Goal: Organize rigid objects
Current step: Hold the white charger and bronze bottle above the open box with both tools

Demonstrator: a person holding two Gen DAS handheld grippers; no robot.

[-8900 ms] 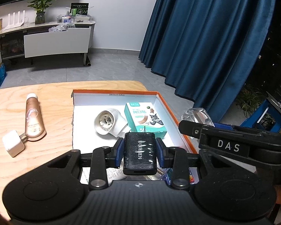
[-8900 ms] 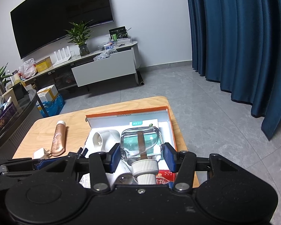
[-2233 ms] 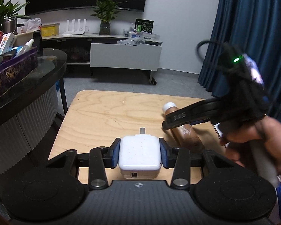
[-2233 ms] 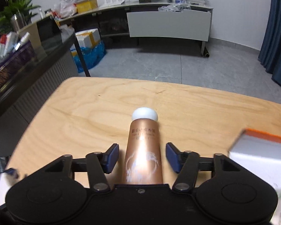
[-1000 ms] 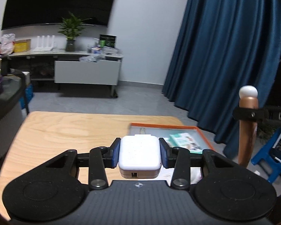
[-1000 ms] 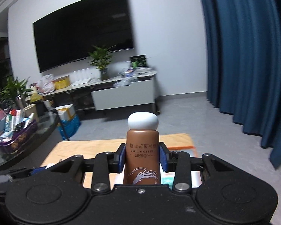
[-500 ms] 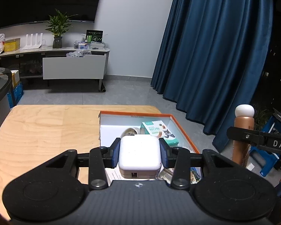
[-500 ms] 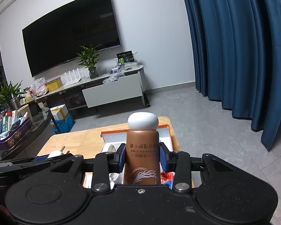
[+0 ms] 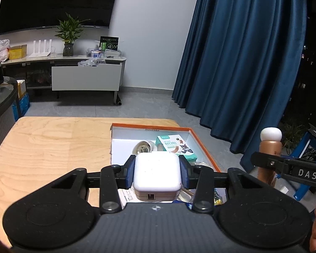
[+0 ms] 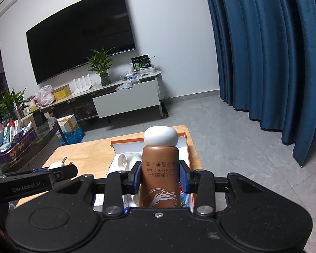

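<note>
While the wooden table (image 9: 52, 145) lies bare at left, the left gripper (image 9: 157, 174) clamps a white charger (image 9: 157, 175) above the orange-rimmed box (image 9: 202, 147), which already holds a teal carton (image 9: 174, 147). Further right, the right gripper (image 10: 160, 177) clamps a bronze bottle (image 10: 160, 172); both await placing.

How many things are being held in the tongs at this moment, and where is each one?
2. The white charger sits clamped in the left tongs, above the near end of the orange-rimmed box. The brown bottle is clamped in the right tongs, also over the box.
</note>
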